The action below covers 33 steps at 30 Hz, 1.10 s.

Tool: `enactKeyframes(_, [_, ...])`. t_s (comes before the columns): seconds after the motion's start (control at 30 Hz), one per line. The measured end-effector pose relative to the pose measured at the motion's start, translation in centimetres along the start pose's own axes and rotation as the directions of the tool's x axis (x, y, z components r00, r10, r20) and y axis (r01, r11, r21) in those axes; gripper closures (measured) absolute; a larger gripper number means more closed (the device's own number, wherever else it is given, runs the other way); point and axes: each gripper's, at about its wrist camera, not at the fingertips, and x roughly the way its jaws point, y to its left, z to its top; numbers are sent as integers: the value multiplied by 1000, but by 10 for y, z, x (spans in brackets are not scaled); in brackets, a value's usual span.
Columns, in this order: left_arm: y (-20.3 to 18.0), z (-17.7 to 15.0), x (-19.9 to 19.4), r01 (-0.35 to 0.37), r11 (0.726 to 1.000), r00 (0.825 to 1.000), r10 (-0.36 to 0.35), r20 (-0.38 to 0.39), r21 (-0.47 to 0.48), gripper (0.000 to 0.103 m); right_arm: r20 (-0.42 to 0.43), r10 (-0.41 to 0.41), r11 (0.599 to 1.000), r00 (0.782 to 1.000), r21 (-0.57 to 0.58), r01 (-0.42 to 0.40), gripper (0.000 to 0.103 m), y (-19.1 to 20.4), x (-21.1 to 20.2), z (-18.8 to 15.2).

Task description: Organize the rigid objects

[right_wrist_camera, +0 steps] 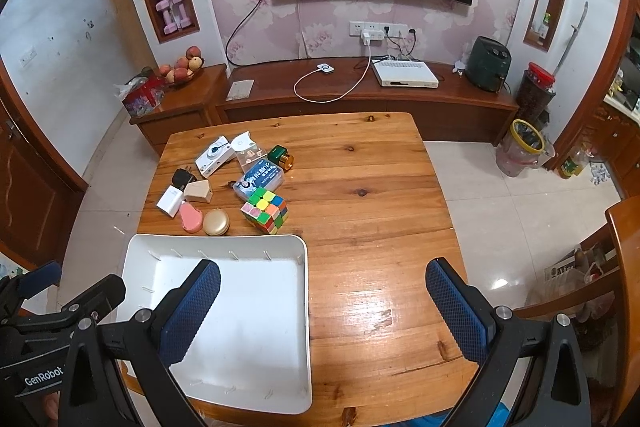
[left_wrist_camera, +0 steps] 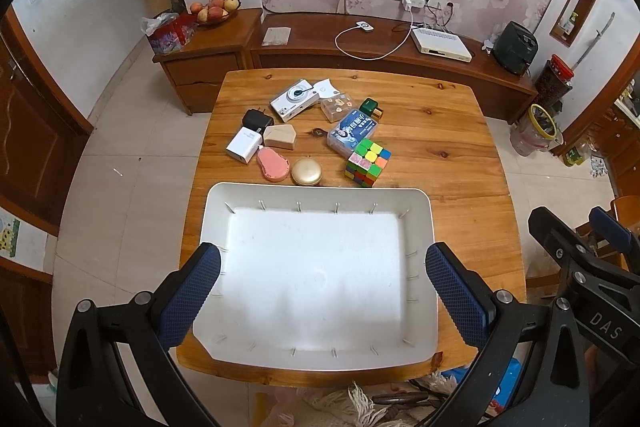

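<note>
Two hand-held grippers hovered above a wooden surface (left_wrist_camera: 440, 163), both with jaws spread wide and grasping nothing. The left hand-held gripper (left_wrist_camera: 322, 291) hung over an empty white tray (left_wrist_camera: 320, 191) set at the near edge; the right hand-held gripper (right_wrist_camera: 323, 307) was beside it, its left finger over the tray and its right finger over bare wood. Beyond the tray's far rim lay a loose cluster of small items: a multicoloured puzzle cube (left_wrist_camera: 368, 162), a round gold case (left_wrist_camera: 307, 171), a pink pear-shaped object (left_wrist_camera: 273, 165), a white charger (left_wrist_camera: 243, 145), a beige block (left_wrist_camera: 281, 136), a black plug (left_wrist_camera: 256, 120), a white camera (left_wrist_camera: 292, 100), a blue-labelled clear box (left_wrist_camera: 353, 132), a small clear box (left_wrist_camera: 338, 105) and a green battery (left_wrist_camera: 371, 107). None had reached the tray.
</note>
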Motion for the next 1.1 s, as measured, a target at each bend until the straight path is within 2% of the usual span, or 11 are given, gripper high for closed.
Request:
enactKeyframes(0.67, [7, 9, -6, -16, 1000, 1000, 16, 10, -3, 1, 16, 17, 1000, 1000, -10, -17, 0, 2, -2, 2])
enactKeyframes(1.1, [-5, 9, -7, -49, 998, 998, 50, 33, -24, 1, 24, 45, 998, 999, -37, -44, 0, -5, 3, 9])
